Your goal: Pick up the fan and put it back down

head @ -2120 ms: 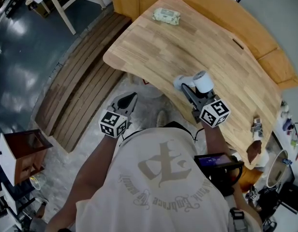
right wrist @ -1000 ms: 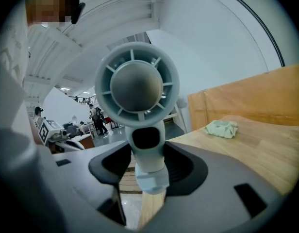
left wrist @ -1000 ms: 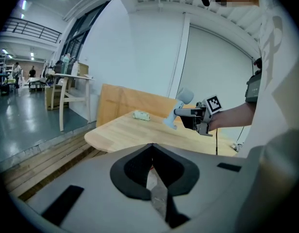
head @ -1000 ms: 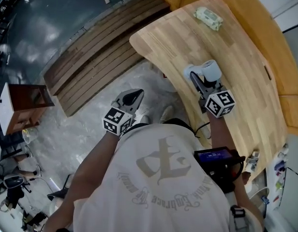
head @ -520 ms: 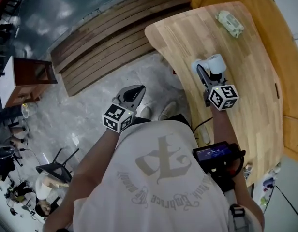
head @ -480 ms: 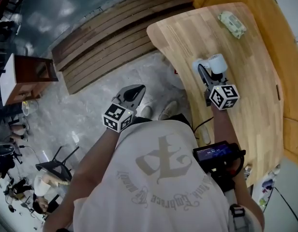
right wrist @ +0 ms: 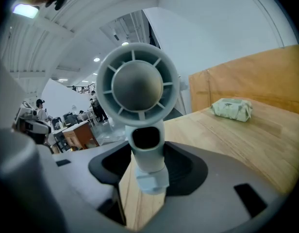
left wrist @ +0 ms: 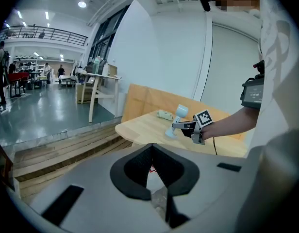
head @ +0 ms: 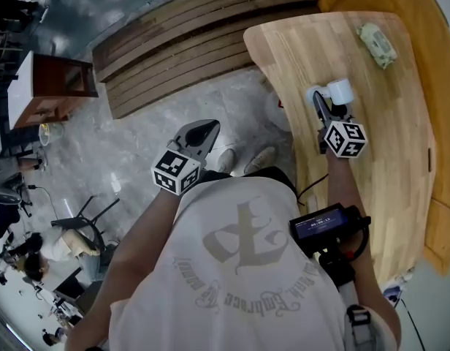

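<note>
A small pale blue-white fan (head: pixel 340 91) stands upright near the wooden table's (head: pixel 386 145) left edge. My right gripper (head: pixel 323 104) is shut on its stem. In the right gripper view the round grille (right wrist: pixel 137 89) fills the centre and the neck runs down between the dark pads (right wrist: pixel 186 166). From the left gripper view the fan (left wrist: pixel 177 118) has its base just at the tabletop (left wrist: pixel 144 127); I cannot tell if it touches. My left gripper (head: pixel 203 126) hangs over the floor left of the table, its tips (left wrist: pixel 152 147) together and nothing in them.
A green wrapped packet (head: pixel 376 42) lies at the table's far end. A slatted wooden platform (head: pixel 181 50) runs beside the table, with a brown cabinet (head: pixel 53 86) further left. An orange-wood panel (right wrist: pixel 246 76) backs the table.
The right gripper and the fan have kept together and sunk toward the tabletop. The head view has swung, so the table now lies further right. The left gripper has drifted a little.
</note>
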Tool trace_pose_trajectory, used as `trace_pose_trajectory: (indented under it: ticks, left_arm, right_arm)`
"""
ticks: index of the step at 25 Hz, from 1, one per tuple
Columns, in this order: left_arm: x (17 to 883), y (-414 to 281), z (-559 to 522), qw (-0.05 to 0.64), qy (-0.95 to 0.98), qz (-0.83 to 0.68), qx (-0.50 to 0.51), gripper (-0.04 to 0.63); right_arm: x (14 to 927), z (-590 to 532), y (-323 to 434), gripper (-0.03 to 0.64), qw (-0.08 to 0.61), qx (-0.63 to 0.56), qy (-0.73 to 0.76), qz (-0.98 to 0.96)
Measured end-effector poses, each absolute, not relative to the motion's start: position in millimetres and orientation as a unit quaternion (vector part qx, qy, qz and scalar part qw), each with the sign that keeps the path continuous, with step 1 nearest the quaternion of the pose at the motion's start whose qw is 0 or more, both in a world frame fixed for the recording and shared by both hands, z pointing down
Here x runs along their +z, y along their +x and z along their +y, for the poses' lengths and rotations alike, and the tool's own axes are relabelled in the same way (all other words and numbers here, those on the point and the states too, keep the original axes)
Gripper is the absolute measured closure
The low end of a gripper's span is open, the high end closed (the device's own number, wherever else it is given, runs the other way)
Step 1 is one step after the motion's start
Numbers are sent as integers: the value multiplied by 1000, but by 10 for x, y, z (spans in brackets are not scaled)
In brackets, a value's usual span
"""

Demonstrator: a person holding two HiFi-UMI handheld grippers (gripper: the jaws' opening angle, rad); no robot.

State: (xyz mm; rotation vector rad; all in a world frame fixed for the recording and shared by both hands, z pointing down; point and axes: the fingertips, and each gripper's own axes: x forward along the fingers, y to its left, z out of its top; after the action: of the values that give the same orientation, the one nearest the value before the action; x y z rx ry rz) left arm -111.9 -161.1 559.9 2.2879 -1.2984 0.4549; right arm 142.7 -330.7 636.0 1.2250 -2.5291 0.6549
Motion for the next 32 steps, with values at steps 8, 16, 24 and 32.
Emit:
trace_pose_trajectory:
  ticks: [8, 16, 24, 32]
  left_arm:
    - [5646, -1257, -1522, 245, 816, -494, 173, 584]
    - [5678, -1207, -1486, 252, 813, -493, 179, 584]
    - [5701, -1208, -1407, 258, 811, -492, 186, 584]
    - [5737, -1135, -1321, 262, 815, -483, 186, 584]
  right_arm:
    - [6616, -3446, 1409, 396, 163, 220, 422, -864]
    - [6760, -3447, 1395, 396, 209, 180, 414, -868]
    - [6834, -3390, 1386, 396, 209, 171, 417, -868]
    - [6908, -3361, 1400, 394, 225, 168, 409, -868]
